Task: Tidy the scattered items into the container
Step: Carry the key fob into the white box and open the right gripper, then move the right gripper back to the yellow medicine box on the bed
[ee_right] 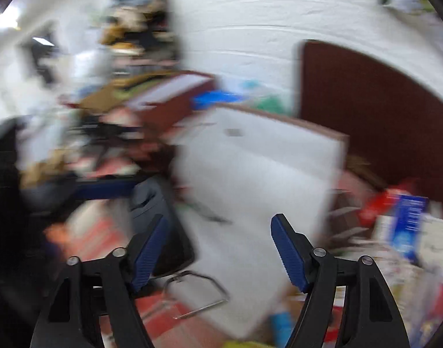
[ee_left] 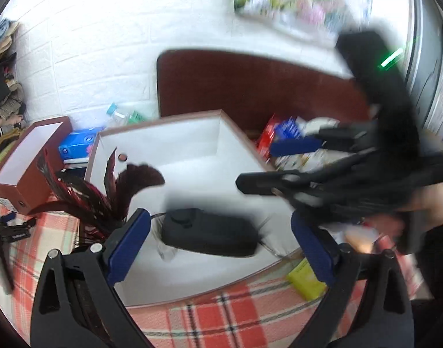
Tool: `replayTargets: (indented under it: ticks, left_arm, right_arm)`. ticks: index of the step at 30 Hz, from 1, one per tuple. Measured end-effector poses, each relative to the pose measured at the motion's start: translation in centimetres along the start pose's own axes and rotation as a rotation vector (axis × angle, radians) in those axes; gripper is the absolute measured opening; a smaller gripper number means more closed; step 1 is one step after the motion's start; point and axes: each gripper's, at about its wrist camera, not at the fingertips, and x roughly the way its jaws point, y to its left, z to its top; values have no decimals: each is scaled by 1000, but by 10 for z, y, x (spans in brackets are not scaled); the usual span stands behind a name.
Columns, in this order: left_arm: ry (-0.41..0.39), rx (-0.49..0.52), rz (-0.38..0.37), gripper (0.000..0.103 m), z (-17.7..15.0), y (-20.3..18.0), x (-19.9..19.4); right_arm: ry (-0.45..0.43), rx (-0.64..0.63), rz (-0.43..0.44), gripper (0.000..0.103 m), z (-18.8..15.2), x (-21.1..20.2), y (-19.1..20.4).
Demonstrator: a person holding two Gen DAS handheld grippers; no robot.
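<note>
1. The open white-lined cardboard box with a brown rim looks smooth and matt inside.
2. The black oblong case lying in it has a matt, faintly textured skin.
3. The red-and-white checked cloth under the box is woven fabric.
4. The dark red feather duster has glossy plumes.
5. The left gripper has ribbed blue pads on matt black plastic, with metal pins.

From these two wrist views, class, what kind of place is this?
Probably a lived-in home room: a checked tablecloth, a white brick-pattern wall and piled clothes beside household clutter.
</note>
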Motion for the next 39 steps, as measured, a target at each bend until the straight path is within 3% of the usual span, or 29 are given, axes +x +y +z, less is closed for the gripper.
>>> replayTargets:
  ticks: [2,5,7,18,28,39]
  left_arm:
    - [-32,-10,13,100,3,3,-8]
    - [-33,-37,15,101,4,9,-9]
    - [-28,-48,16,101,4,9,-8]
    - [-5,-7,-8,101,-6,-25,-9]
    - [35,36,-73,101,-34,-81,1]
    - [101,75,-132,101,-84,-143,18]
  right_arm:
    - [7,73,96,74,0,-4,-11]
    - [-25,22,60,74,0,-14,-5]
    - [-19,15,90,75,0,-16,-4]
    - [-37,89,91,75,-29,-43,-26]
    - [-59,198,81,75,-86,-87,-68]
    - [-58,295,148,75,-174,-107,-95]
